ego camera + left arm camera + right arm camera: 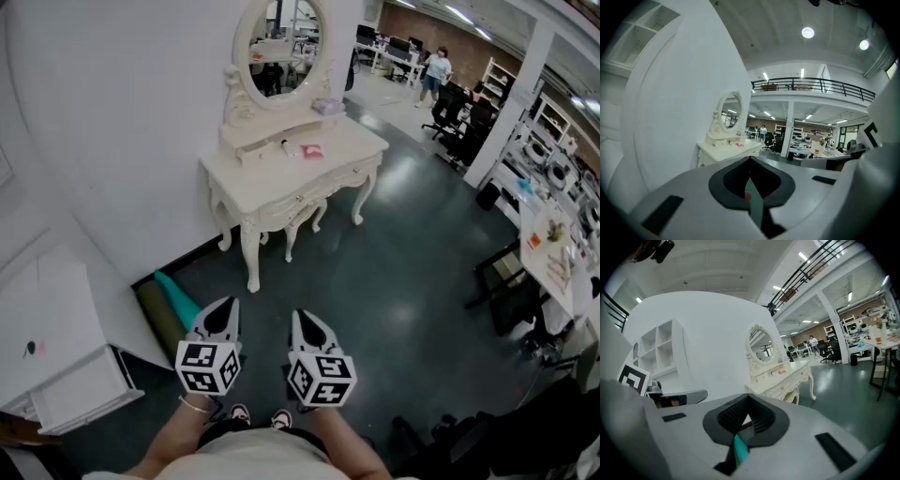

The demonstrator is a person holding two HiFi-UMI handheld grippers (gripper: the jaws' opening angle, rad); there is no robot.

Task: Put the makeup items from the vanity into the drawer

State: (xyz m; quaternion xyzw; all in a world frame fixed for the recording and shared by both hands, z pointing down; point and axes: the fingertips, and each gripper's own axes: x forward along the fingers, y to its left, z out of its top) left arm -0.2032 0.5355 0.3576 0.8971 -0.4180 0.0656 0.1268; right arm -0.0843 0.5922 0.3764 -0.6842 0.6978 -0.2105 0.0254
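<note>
White vanity (349, 145) stands beyond left gripper (222, 303) and right gripper (302, 315), both closed.

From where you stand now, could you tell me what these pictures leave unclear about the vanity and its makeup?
The pink item and pale item on the vanity: too small in every view to identify.
Inside the drawer: hidden by its closed front, head view.
The object on the shelf: small and blurred, head view.

Were counted: 1 vanity (349, 150) | 1 mirror (286, 45) | 1 pink item (312, 151) | 2 grippers: left gripper (228, 302), right gripper (297, 314) | 2 rolls: olive (159, 323), teal (181, 300) | 1 cabinet (56, 328) | 2 shoes (240, 412) | 1 person (436, 70)
</note>
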